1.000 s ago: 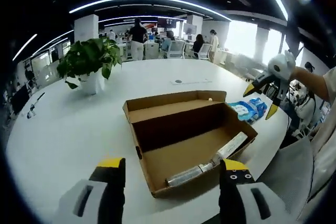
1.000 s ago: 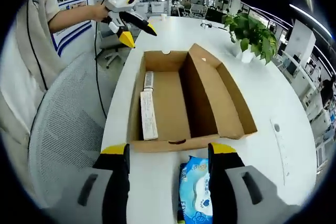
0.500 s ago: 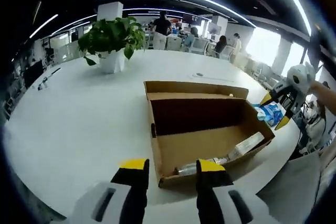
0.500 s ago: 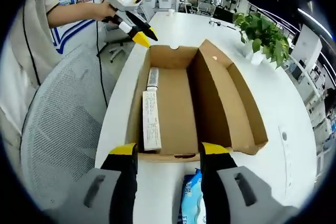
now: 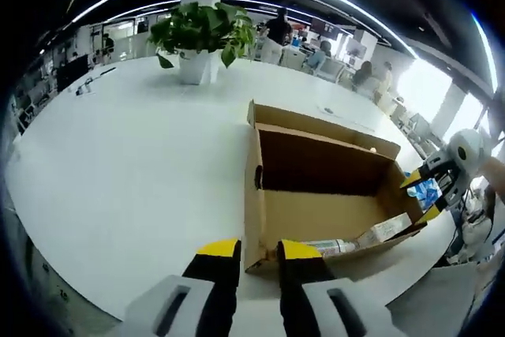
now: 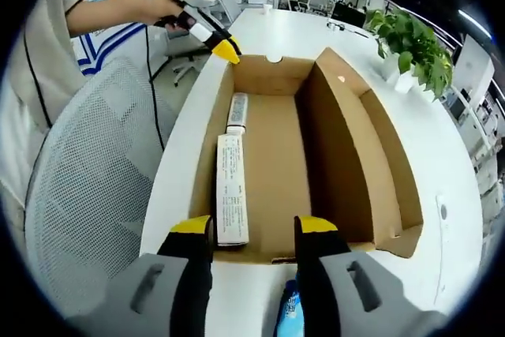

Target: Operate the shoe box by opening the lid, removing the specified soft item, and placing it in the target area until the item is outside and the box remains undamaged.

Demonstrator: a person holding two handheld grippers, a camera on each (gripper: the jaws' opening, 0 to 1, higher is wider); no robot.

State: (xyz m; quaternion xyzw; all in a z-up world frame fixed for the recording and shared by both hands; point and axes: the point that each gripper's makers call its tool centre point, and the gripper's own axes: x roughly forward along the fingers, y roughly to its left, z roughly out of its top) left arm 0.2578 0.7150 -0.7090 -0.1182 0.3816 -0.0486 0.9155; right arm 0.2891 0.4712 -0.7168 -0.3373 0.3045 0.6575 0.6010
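Left gripper [image 5: 256, 247] hovered at the near corner of the open shoe box [image 5: 316, 215], jaws narrowly parted and holding nothing; in the right gripper view it [image 6: 229, 49] reached in at the box's far end, held by a person's hand [image 6: 162, 9]. Right gripper [image 6: 252, 226] stood spread at the box's [image 6: 272, 163] opposite end wall, empty. Blue soft pack [image 6: 290, 317] lay on the white table [image 5: 118, 155] outside the box, between the right jaws. Long carton [image 6: 230, 189] lay inside.

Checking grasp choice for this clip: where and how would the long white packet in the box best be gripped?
Probably mid-length across its narrow width, coming down from above through the open top. The long white packet lies flat on the floor of the shoe box, close along one side wall, so a side approach looks blocked. The right gripper is nearest.
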